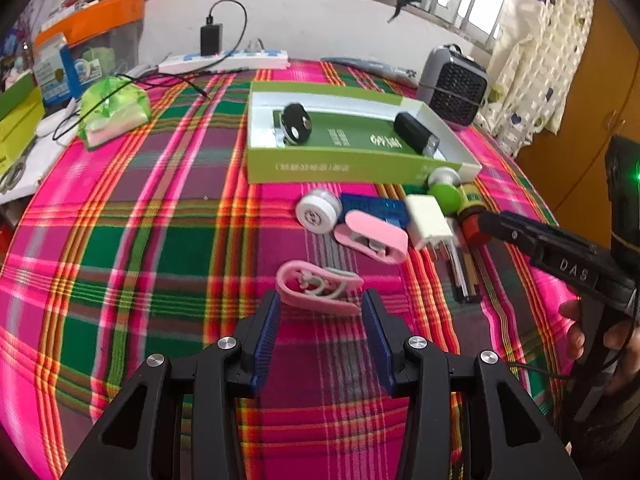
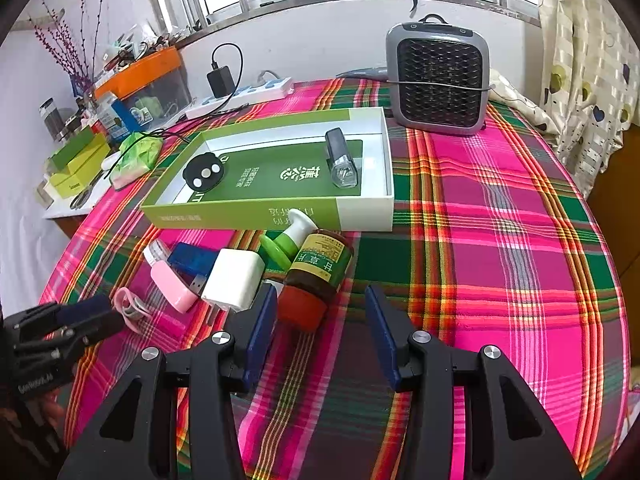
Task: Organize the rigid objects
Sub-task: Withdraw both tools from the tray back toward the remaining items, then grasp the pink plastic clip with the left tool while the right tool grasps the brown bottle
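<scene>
The woven tablecloth (image 2: 500, 240) has a plaid pattern of pink, green, orange and purple. The shallow cardboard box (image 2: 248, 212) is green and white. The small plastic bottle (image 2: 316, 276) is brown with a red cap and a green-yellow label. The curved plastic clip (image 1: 316, 286) is pink.

Left gripper (image 1: 320, 312) is showing a black angular frame with triangular cut-outs, round silver screw heads at the joints, and two ribbed dark-blue pads (image 1: 269, 336) lining the fingers. Right gripper (image 2: 320, 312) is looking the same build: black frame, silver screws, blue pads (image 2: 262, 332). From the left wrist view the right unit is carrying white raised lettering "DAS" on its black finger, a glowing green light on the body, and a thin black cable trailing below the handle. A hand (image 1: 580, 332) is wrapping that black handle. White lettering is showing on the left unit's side in the right wrist view, too blurred to read.
</scene>
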A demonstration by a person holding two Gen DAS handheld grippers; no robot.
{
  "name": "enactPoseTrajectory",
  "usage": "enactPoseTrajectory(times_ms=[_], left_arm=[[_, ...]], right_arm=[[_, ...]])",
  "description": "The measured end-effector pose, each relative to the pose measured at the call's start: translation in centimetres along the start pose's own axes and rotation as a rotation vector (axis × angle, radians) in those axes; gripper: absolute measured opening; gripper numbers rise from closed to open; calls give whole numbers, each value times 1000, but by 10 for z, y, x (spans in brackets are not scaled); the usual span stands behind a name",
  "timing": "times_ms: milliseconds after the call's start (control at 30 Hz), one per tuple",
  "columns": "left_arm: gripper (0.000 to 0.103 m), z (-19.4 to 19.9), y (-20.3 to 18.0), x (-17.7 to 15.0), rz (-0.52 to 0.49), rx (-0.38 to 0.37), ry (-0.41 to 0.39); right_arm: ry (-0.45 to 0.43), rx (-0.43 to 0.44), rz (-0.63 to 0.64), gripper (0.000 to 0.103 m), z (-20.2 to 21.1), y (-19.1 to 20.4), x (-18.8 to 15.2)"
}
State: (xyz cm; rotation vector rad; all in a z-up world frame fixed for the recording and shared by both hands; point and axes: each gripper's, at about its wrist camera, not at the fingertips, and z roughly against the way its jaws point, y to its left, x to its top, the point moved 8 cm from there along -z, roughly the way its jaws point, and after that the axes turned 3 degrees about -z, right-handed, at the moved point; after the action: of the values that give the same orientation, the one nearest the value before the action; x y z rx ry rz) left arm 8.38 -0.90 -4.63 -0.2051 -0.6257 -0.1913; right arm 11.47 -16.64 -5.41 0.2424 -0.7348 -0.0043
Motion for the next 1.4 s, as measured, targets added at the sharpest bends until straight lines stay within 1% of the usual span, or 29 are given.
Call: enactPoseTrajectory(times_ms=[100,200,600,700,833,933,1067,1267,1400], left_arm=[[41,-5,0,-4,-4,13,17],[41,-5,5,-5,4,26,16],[41,5,50,-6,63,119,2],[41,7,57,-4,57,140,-7],[41,11,60,-2,61,121,-20],[41,15,57,2,87,65,-43],[41,17,43,12,69,8,-75],[42,3,33,16,38,14,-45],[42,-4,37,13,35,55,-27]], right_arm=[[1,-1,-4,47,-1,1,0],[5,2,-2,47,-3,1,0],[4,3,-7,47,-2,0,-1],[1,-4,-9,48,-1,-2,-1],[-2,-18,-9,50,0,-4,-1],[-6,-22,-15,50,2,-5,-2],[-13,-16,-39,50,4,-7,-3],[-11,-12,-45,50,-1,-4,0],[6,-19,-33,50,-10,0,2]])
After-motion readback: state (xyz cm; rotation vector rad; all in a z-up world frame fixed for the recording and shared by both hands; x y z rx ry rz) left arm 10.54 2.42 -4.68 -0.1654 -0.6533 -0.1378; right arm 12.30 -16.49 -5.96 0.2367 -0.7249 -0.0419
